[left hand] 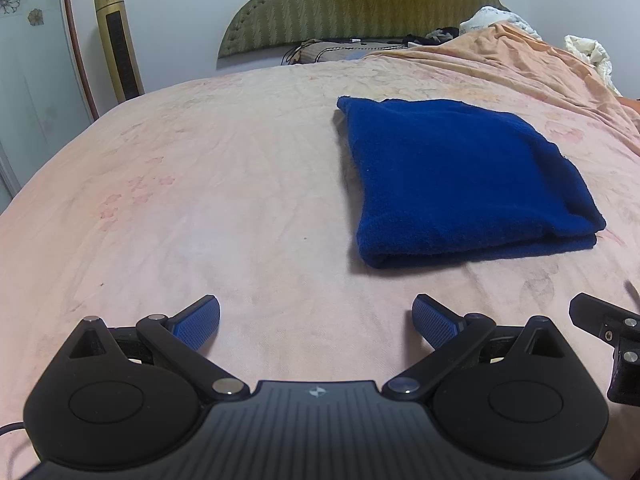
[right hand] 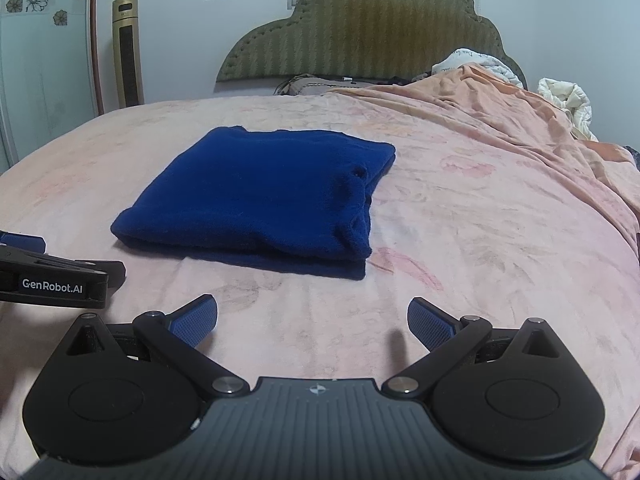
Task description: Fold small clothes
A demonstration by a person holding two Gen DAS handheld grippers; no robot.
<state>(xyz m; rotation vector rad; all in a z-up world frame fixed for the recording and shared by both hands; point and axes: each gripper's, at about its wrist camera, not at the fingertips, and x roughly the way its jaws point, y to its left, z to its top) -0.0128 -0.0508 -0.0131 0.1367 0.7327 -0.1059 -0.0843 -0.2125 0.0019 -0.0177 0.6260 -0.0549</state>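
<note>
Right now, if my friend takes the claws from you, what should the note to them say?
Left claw: open, empty, over the bed, short of the cloth.
Right claw: open, empty, beside the left one.
Blue cloth: lies folded in a neat stack on the bed, ahead of both claws, touching neither.
Done: this cloth looks folded.
Left: maybe nothing here; no other small clothes to fold are in view.

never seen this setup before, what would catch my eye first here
A deep blue, fuzzy garment folded into a thick rectangle lies flat on the pale pink floral bedsheet. Nearer the camera, both the left gripper and the right gripper hang open above the sheet, touching nothing.
</note>
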